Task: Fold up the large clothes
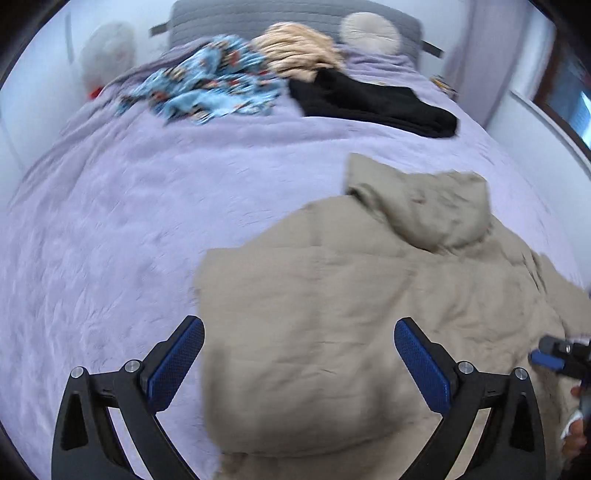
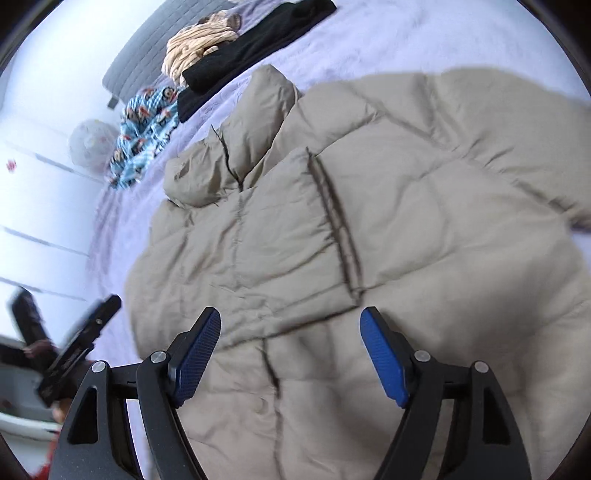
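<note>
On the lavender bedspread (image 1: 110, 221) we see a beige puffer jacket (image 1: 332, 332) lying spread out, its hood (image 1: 436, 206) pointing toward the grey headboard (image 1: 258, 14). In the right wrist view the jacket (image 2: 369, 221) fills most of the frame, one front panel lying over the other along a dark zipper line (image 2: 340, 229), and a sleeve reaching off to the far side.

Our left gripper (image 1: 299, 354) hangs above the jacket's lower part with its blue-padded fingers (image 1: 177, 362) spread wide, pinching nothing. Our right gripper (image 2: 290, 350) hangs over the jacket's front, its jaws also wide apart and empty.

Beyond the jacket, nearer the headboard, lie a black garment (image 1: 369, 99), a blue patterned garment (image 1: 207, 88) and a tan striped garment (image 1: 299, 48). A round pale cushion (image 1: 369, 31) leans against the headboard. Motion blur softens both views, so whether the fingertips touch the fabric we cannot tell.
</note>
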A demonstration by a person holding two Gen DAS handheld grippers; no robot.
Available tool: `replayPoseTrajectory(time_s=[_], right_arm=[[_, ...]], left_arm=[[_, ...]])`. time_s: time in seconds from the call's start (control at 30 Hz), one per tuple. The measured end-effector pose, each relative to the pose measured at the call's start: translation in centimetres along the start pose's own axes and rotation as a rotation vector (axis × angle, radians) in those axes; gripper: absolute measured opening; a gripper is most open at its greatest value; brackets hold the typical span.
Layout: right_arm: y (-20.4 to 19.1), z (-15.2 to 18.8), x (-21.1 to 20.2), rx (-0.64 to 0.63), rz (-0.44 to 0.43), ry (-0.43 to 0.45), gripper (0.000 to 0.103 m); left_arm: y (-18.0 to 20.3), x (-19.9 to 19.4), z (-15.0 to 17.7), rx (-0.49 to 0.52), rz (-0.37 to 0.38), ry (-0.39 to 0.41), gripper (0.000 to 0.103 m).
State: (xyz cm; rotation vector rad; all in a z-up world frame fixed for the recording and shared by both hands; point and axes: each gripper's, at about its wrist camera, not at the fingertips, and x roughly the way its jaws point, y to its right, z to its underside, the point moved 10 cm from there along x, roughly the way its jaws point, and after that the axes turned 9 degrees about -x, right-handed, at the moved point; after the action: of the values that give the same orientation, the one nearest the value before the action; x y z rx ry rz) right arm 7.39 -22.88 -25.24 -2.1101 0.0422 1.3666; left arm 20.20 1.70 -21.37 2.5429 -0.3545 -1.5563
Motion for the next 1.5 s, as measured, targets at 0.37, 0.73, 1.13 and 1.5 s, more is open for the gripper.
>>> replayPoseTrajectory(time_s=[0.37,0.73,1.13,1.5], right_arm=[[1.1,-2.0,4.2,0.286,-0.106,-0.001,0.041],[0.6,0.0,5.3,0.053,0.127,-0.029,0.019],[1.3,-0.5,0.2,0.045,0.230,0.007,0.060],[-4.3,-5.3,5.5,-0.286,0.223,0.039,0.024]], left_arm=[[-5.9,8.0,-1.6,-0.392,0.312,-0.228,0.018],[-6.1,9.9,-1.5,-0.035,0.060,-0.120,0.014],[-10.1,0.4,-5.8,-0.082,-0.110,0.048,0.051],[-4.6,7.4,1.3,-0.021,-0.165,-0.041,0.052]])
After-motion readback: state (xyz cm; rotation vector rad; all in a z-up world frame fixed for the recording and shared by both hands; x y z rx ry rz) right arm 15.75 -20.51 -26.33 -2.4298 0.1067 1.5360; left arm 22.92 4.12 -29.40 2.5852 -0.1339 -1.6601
